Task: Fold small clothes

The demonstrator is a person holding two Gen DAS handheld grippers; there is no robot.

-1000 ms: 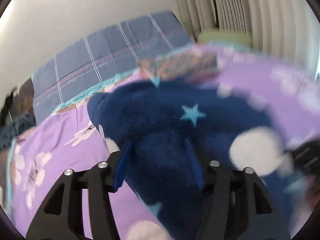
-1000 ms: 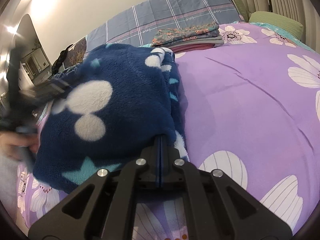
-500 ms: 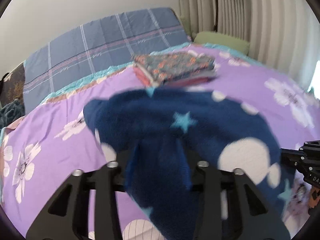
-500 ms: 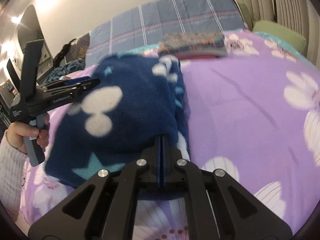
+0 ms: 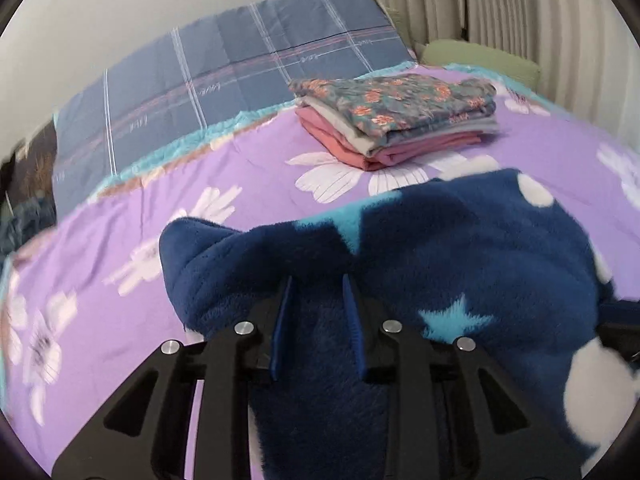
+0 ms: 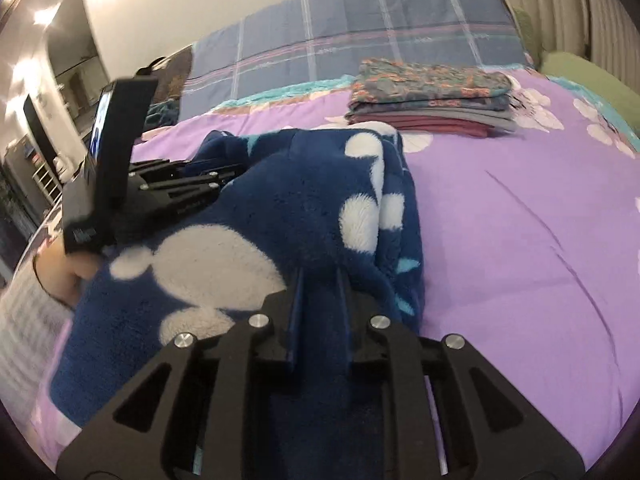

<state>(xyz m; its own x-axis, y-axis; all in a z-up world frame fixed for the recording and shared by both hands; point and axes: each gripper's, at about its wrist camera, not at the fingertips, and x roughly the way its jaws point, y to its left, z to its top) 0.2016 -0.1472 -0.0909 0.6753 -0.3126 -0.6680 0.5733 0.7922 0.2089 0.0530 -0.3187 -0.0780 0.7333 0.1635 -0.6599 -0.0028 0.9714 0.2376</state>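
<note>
Right wrist view: both tongs (image 6: 318,286) (image 5: 316,294) sit part-open around a thick, floppy fleece garment (image 6: 280,216), best pinched at its doubled edges.

Bed (image 5: 248,184), purple floral cover; navy fleece garment (image 5: 460,248) lies at left gripper (image 5: 316,304), folded clothes stack (image 5: 396,120) well beyond.

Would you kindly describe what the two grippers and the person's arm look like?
Both grippers, left and right, are matte black frames with triangular cut-outs, silver pivot bolts and blue finger pads. The left one, seen from the right wrist, carries faint white lettering. The left hand wears a white ribbed sleeve.
</note>
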